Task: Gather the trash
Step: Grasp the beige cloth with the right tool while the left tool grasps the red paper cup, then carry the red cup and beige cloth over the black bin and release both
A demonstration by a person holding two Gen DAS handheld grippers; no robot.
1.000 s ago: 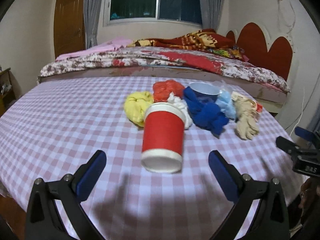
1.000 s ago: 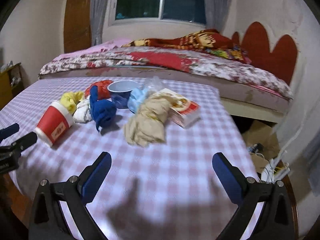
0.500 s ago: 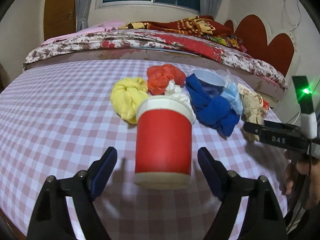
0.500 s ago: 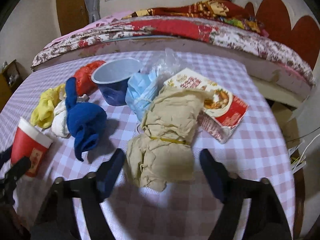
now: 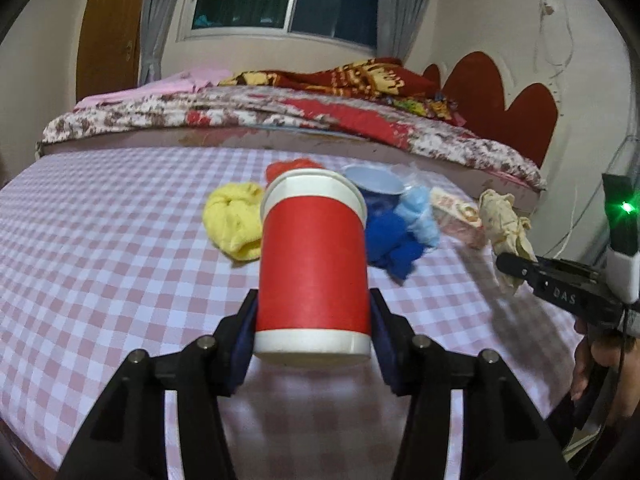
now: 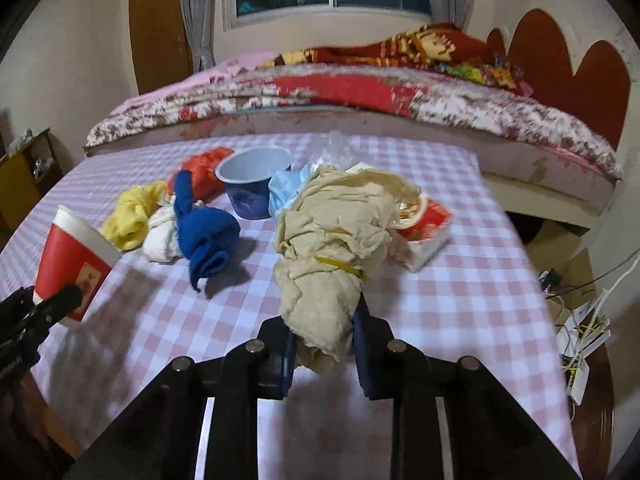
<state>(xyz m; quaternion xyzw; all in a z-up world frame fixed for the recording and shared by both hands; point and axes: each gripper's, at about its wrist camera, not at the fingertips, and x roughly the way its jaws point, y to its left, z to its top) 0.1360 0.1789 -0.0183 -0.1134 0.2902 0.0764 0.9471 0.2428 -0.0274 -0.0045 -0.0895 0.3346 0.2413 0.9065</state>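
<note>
A red paper cup (image 5: pixel 312 264) with white rims sits between the blue pads of my left gripper (image 5: pixel 313 308). The jaws are closing and the pads press on its sides. In the right wrist view the red paper cup (image 6: pixel 70 256) leans, with my left gripper (image 6: pixel 40 312) at its base. My right gripper (image 6: pixel 324 344) is shut on the near end of a beige cloth bundle (image 6: pixel 332 240) tied with a yellow band. The left wrist view shows that bundle (image 5: pixel 504 216) at the right gripper's (image 5: pixel 516 264) tip.
On the pink checked tablecloth (image 5: pixel 100 240) lie a yellow rag (image 5: pixel 234 228), a blue rag (image 6: pixel 204 240), a white rag (image 6: pixel 160 236), a red bag (image 6: pixel 204 168), a blue bowl (image 6: pixel 254 184), a light blue mask (image 6: pixel 286 188) and a red packet (image 6: pixel 428 228). Behind is a bed (image 5: pixel 320 120). Cables (image 6: pixel 580 340) lie right of the table.
Both grippers came forward and closed from wide open. The left one took hold of the red cup, the right one the beige bundle.
</note>
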